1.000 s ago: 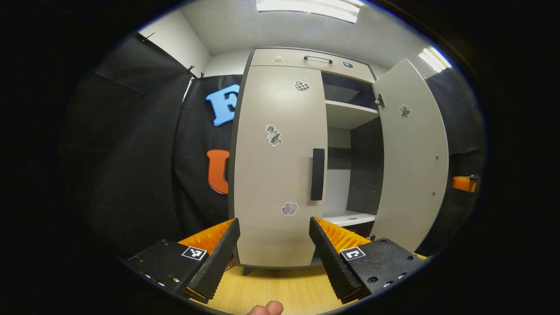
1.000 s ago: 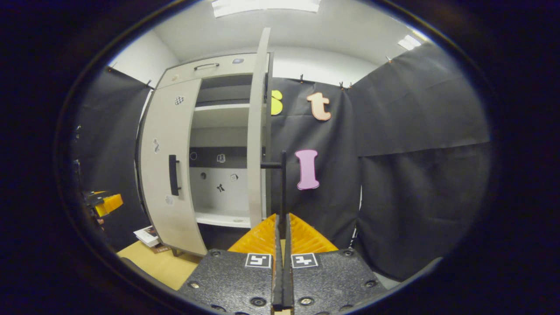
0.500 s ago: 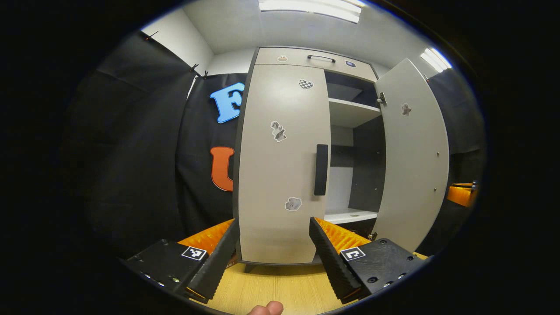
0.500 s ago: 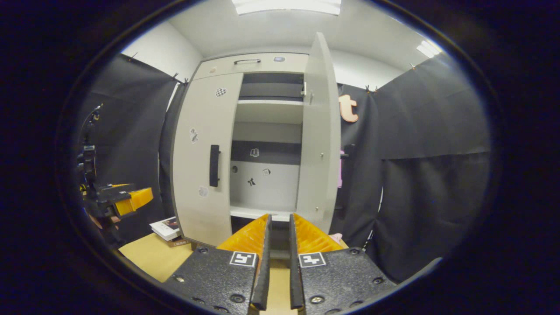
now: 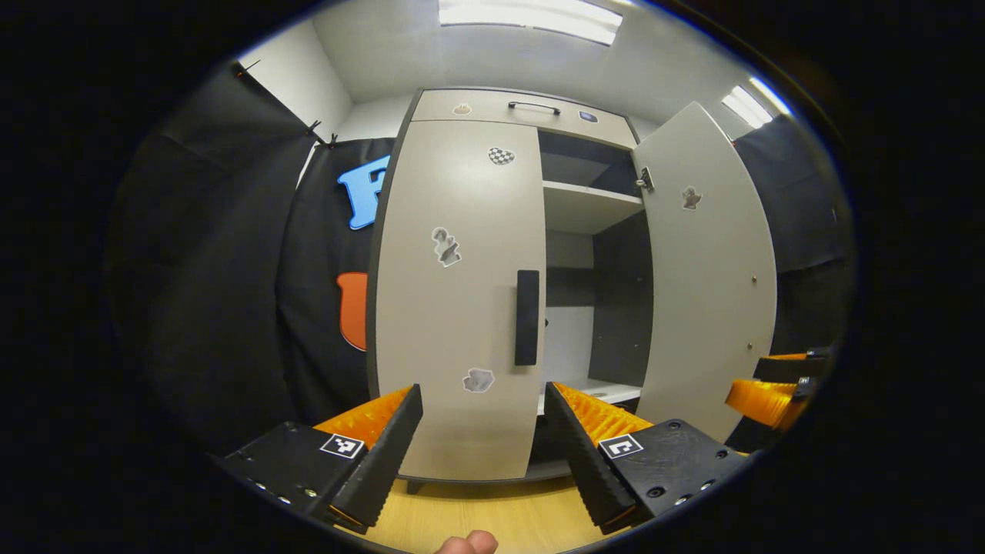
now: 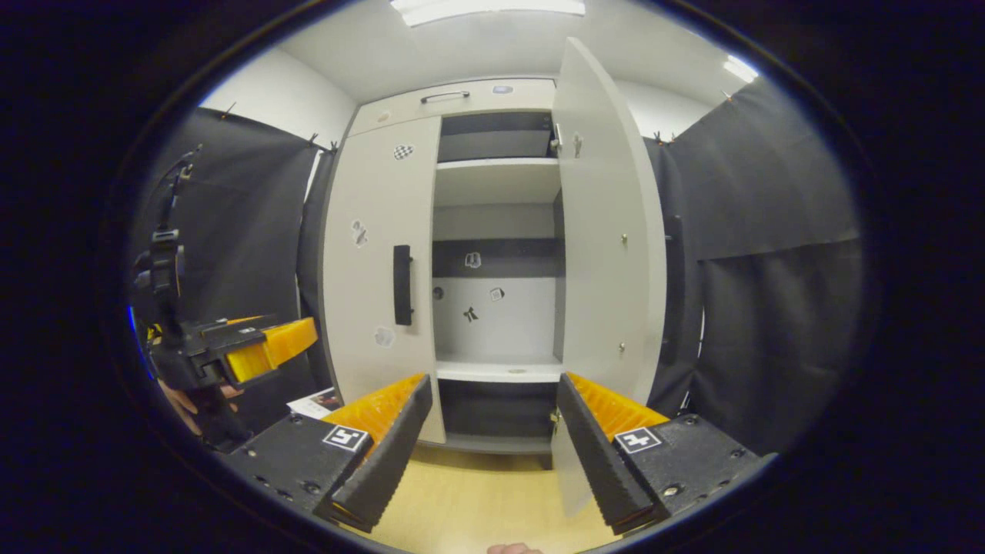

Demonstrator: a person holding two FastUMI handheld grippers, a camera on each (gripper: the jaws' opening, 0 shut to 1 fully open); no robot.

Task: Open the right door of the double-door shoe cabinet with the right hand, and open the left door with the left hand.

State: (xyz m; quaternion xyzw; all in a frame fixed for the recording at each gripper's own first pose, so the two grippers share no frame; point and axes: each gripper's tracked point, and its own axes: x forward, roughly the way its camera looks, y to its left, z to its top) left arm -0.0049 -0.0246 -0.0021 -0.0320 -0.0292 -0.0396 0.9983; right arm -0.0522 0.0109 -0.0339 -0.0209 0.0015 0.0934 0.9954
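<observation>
On the wooden floor (image 5: 477, 515), your cabinet's right door (image 6: 608, 231) stands open, the left door (image 5: 454, 300) closed; both your grippers, left (image 5: 483, 396) and right (image 6: 492, 385), gape wide, its handle (image 5: 527, 317) at twelve o'clock.

Left tongs (image 5: 483, 400) agape, empty; right tongs (image 6: 494, 388) likewise.

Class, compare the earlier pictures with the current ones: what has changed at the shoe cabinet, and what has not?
The right gripper let go of the right door's handle, opened its fingers and drew back to face the cabinet; that door stands open. The left door stayed shut, the left gripper open and short of its handle.
</observation>
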